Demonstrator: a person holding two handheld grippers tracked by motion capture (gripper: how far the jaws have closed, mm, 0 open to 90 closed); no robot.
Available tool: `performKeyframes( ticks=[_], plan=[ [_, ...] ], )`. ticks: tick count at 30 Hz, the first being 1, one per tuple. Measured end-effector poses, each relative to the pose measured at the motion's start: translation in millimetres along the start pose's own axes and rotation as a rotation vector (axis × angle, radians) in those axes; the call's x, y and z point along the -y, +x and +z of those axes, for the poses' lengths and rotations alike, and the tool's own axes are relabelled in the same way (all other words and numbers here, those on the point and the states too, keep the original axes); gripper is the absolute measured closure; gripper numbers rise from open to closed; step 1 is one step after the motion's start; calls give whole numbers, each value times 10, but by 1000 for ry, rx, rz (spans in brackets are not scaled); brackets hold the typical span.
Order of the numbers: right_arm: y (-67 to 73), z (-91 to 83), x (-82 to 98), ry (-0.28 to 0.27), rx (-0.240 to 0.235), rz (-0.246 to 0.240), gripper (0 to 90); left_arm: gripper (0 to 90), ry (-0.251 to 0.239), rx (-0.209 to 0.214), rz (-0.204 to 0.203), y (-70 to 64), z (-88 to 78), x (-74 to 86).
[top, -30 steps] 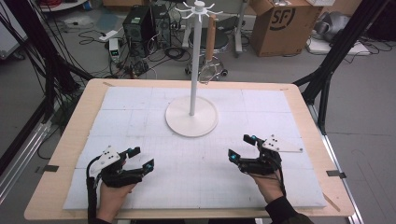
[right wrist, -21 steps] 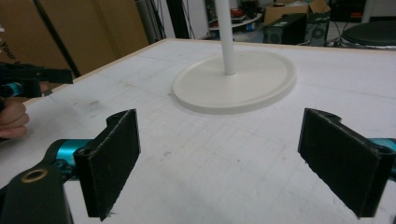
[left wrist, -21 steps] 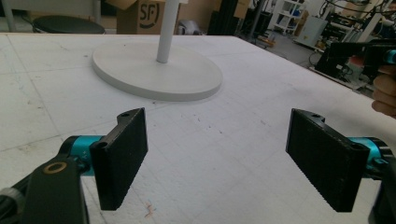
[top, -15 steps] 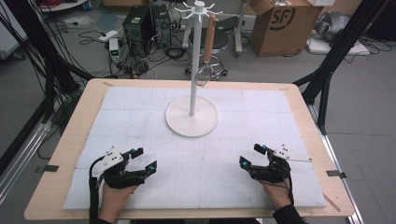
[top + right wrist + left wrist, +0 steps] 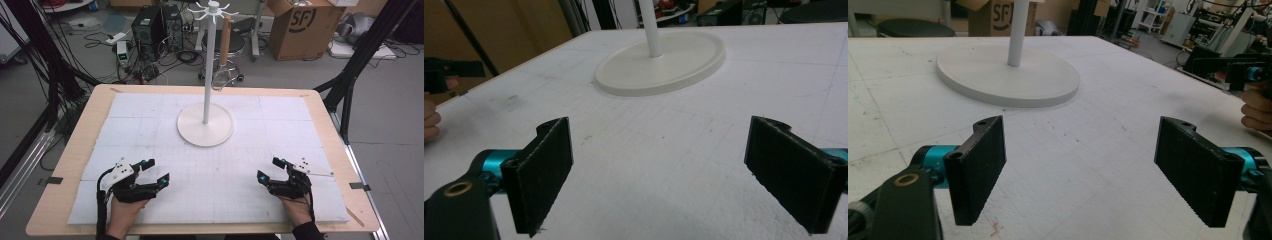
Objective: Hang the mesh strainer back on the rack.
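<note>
A white stand rests on its round base (image 5: 205, 131) at the middle of the white mat, and its pole (image 5: 209, 65) ends in a ring of hooks. From one hook hangs a wooden-handled utensil (image 5: 225, 35) with a wire end. My left gripper (image 5: 157, 170) is open near the front left, resting low over the mat with nothing in it. My right gripper (image 5: 268, 168) is open at the front right, also holding nothing. In the left gripper view the left gripper (image 5: 1088, 170) faces the base (image 5: 1008, 75). In the right gripper view the right gripper (image 5: 669, 172) faces the base (image 5: 661, 62).
The white mat (image 5: 150, 120) covers a wooden table (image 5: 85, 125). Behind the table are a cardboard box (image 5: 300, 25), a stool, computer cases and cables on the floor. Black frame legs (image 5: 350, 75) stand at the right.
My right gripper has moved a little to the right and toward the front edge. The left gripper has hardly shifted. Both stay open.
</note>
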State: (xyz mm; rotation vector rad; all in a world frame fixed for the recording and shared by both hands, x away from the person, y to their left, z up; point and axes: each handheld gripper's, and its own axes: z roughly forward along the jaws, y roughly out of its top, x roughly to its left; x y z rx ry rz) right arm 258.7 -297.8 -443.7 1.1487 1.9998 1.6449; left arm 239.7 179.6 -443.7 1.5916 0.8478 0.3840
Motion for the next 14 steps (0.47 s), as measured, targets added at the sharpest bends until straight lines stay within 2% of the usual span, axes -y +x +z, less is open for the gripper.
performKeyframes(
  ticks=[9, 14],
  plan=[
    [3, 11, 22, 11, 3, 8, 109, 211, 1, -3, 1, 1, -2, 0],
    [4, 16, 26, 8, 12, -11, 109, 211, 12, -1, 3, 1, 4, 3]
  ],
)
